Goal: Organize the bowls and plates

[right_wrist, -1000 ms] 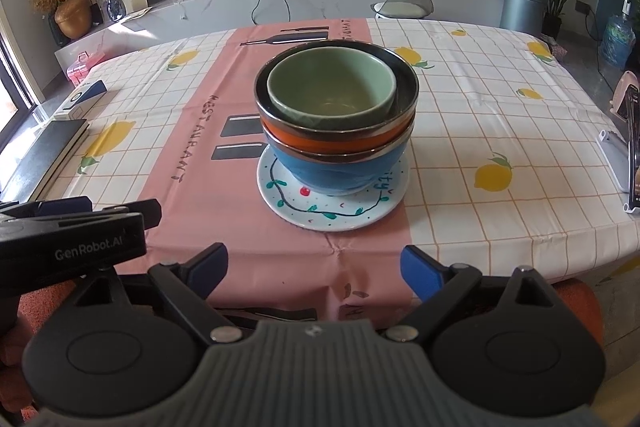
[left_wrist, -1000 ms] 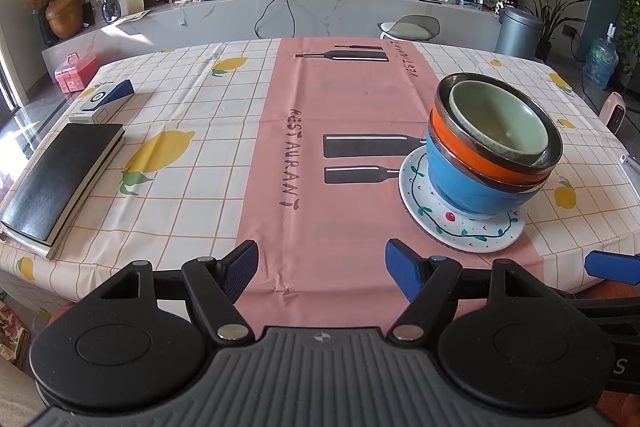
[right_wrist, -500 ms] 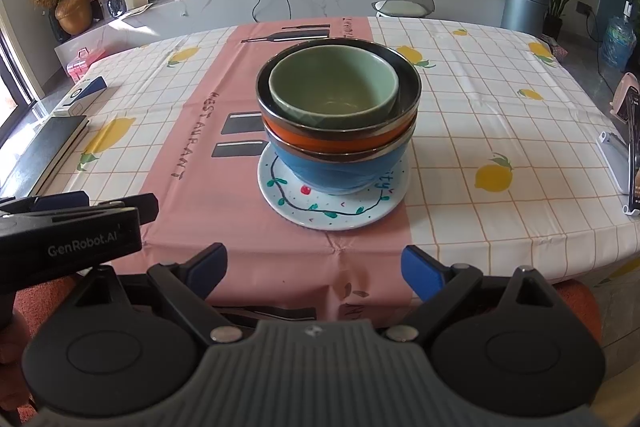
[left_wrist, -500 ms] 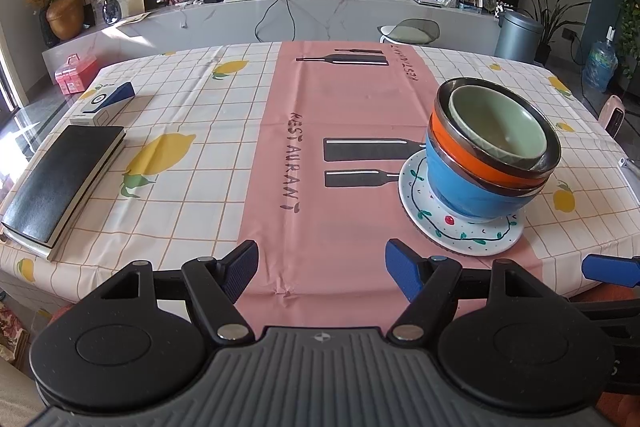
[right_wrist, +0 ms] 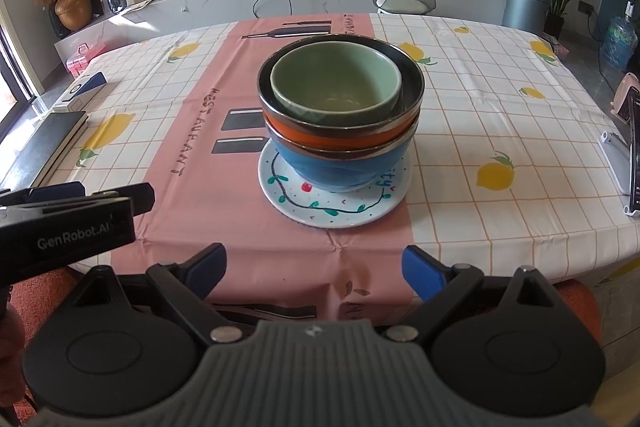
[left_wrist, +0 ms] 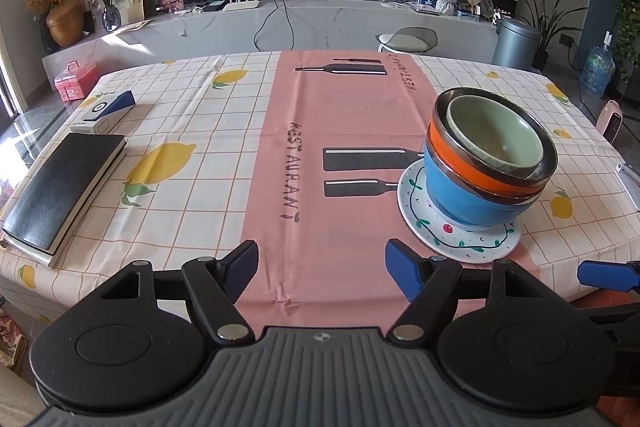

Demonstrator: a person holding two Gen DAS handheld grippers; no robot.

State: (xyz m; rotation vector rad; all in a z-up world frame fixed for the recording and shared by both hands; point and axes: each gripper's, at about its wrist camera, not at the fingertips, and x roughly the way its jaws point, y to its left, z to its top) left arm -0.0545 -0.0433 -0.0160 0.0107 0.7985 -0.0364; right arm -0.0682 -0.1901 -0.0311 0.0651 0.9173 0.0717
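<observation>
A white patterned plate [right_wrist: 320, 209] [left_wrist: 452, 241] lies on the pink strip of the tablecloth. On it stand nested bowls: a blue bowl [right_wrist: 340, 171] [left_wrist: 460, 195] at the bottom, an orange steel-rimmed bowl [right_wrist: 320, 139] [left_wrist: 472, 173] in it, and a pale green bowl [right_wrist: 336, 83] [left_wrist: 492, 131] on top. My right gripper [right_wrist: 314, 267] hangs open at the table's near edge, straight in front of the stack and apart from it. My left gripper [left_wrist: 322, 269] is open and empty too, left of the stack.
A black notebook [left_wrist: 60, 187] and a small blue-and-white box [left_wrist: 102, 111] lie at the table's left edge. A phone on a stand [right_wrist: 630, 163] sits at the right edge. The left gripper's body [right_wrist: 68, 223] shows at the left of the right wrist view.
Both grippers have drifted slightly, so the stack sits a little lower in both views. The bowls and plate have not moved.
</observation>
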